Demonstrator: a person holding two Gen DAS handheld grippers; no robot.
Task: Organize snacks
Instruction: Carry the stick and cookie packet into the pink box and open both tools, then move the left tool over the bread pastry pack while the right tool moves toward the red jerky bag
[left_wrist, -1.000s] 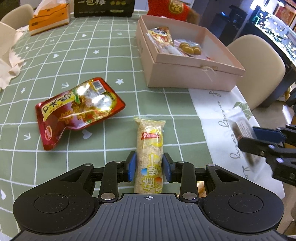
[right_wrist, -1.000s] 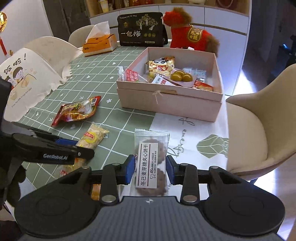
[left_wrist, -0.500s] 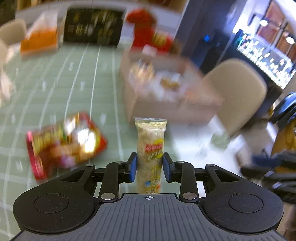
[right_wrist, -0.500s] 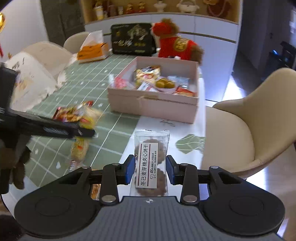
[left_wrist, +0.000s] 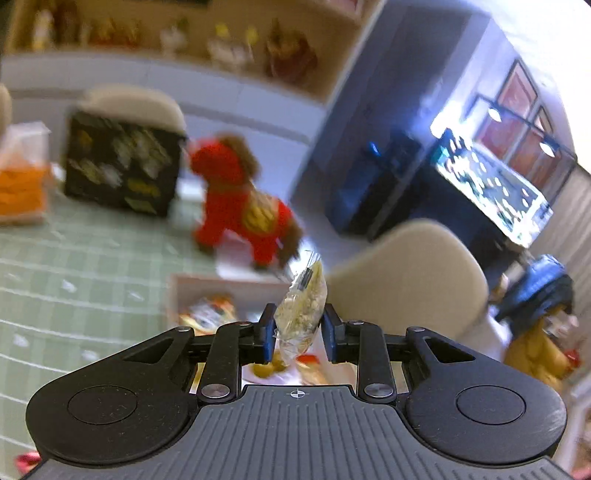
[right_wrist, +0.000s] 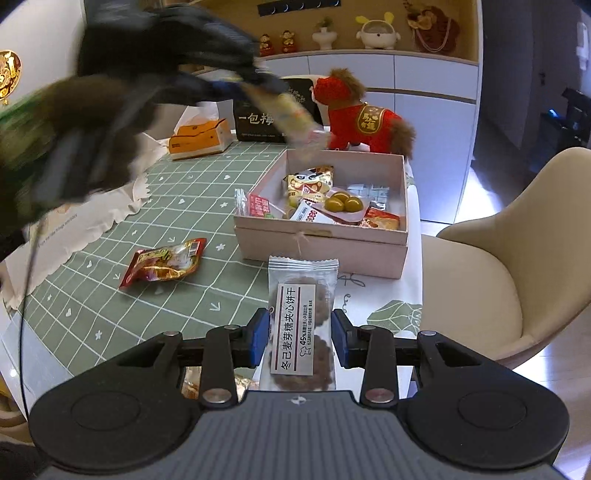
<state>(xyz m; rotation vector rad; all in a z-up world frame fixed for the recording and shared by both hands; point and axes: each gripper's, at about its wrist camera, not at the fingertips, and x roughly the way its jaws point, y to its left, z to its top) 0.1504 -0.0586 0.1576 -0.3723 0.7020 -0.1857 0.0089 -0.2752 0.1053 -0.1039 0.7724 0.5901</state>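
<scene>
My left gripper (left_wrist: 297, 334) is shut on a yellow rice cracker bar (left_wrist: 302, 310) and holds it in the air above the pink snack box (left_wrist: 192, 286). In the right wrist view the left gripper (right_wrist: 258, 83) is blurred, high above the box's (right_wrist: 325, 245) far left corner, with the bar (right_wrist: 295, 114) hanging from it. My right gripper (right_wrist: 300, 334) is shut on a clear packet of brown sandwich biscuits (right_wrist: 301, 325), held above the table in front of the box. A red snack bag (right_wrist: 164, 263) lies on the green tablecloth.
The box holds several snacks (right_wrist: 332, 201). A red plush horse (right_wrist: 360, 114), a black gift box (right_wrist: 258, 120) and an orange tissue box (right_wrist: 199, 138) stand at the back. A beige chair (right_wrist: 517, 258) is to the right of the table.
My left gripper lifted the rice cracker bar off the table and swung it up over the box. My right gripper rose with the biscuit packet and moved slightly closer to the box.
</scene>
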